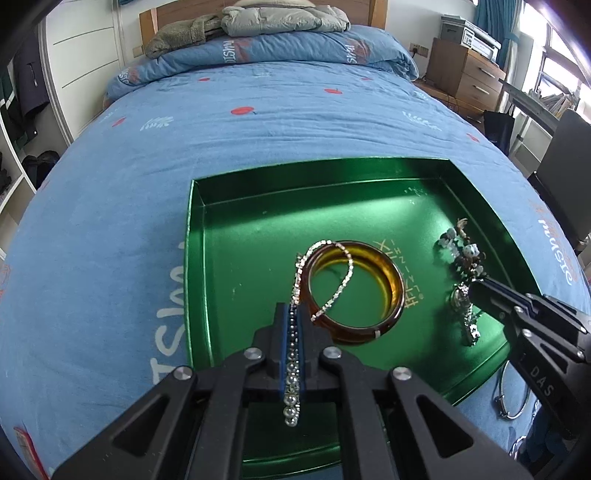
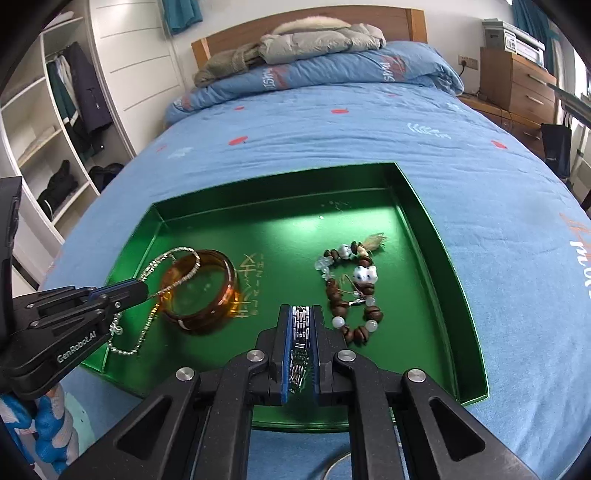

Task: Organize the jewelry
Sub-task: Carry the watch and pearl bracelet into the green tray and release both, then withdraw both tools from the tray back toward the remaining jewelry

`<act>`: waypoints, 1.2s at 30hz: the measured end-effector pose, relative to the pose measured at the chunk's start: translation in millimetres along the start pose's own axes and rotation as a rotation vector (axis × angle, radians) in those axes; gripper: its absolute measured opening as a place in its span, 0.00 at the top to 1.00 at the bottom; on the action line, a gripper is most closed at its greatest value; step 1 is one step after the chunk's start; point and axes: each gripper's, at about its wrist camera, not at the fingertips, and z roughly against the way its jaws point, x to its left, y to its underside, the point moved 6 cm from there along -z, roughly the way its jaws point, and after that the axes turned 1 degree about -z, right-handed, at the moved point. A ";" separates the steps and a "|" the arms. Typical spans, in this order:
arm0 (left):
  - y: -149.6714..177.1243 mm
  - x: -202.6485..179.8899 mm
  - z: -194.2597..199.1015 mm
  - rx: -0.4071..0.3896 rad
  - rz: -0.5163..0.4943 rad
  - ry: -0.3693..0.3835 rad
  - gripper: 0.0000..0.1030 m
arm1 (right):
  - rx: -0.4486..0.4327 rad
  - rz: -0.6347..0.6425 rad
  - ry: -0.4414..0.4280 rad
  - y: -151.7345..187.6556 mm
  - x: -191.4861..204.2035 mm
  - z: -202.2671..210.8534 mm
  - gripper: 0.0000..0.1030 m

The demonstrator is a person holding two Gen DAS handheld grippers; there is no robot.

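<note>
A green tray (image 1: 229,266) (image 2: 258,221) lies on the blue bed. In it sit an amber bangle (image 1: 391,284) (image 2: 225,280) and a beaded bracelet (image 2: 354,291) (image 1: 465,258). My left gripper (image 1: 294,314) (image 2: 142,290) is shut on a silver chain (image 1: 332,273) (image 2: 166,266) that drapes over the bangle. My right gripper (image 2: 300,314) (image 1: 474,286) is shut on a metal watch band (image 2: 301,332) (image 1: 465,310) just above the tray floor, next to the beaded bracelet.
A blue duvet (image 1: 258,122) covers the bed, with folded bedding and a jacket (image 1: 280,18) at the headboard. A thin metal ring (image 1: 511,398) lies on the bed beside the tray's near right corner. A wardrobe (image 2: 74,110) stands left, a wooden drawer unit (image 2: 517,85) right.
</note>
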 end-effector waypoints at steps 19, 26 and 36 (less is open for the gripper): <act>-12.2 -1.5 87.1 -0.085 -0.032 0.041 0.69 | -0.068 0.012 0.025 -10.8 -1.8 85.8 0.63; -4.8 6.0 163.0 -0.180 -0.039 0.015 0.68 | -0.162 0.044 0.014 -11.3 5.2 157.9 0.62; 61.8 37.6 232.9 -0.194 0.003 0.007 0.68 | -0.278 0.031 0.016 36.4 -9.0 260.3 0.62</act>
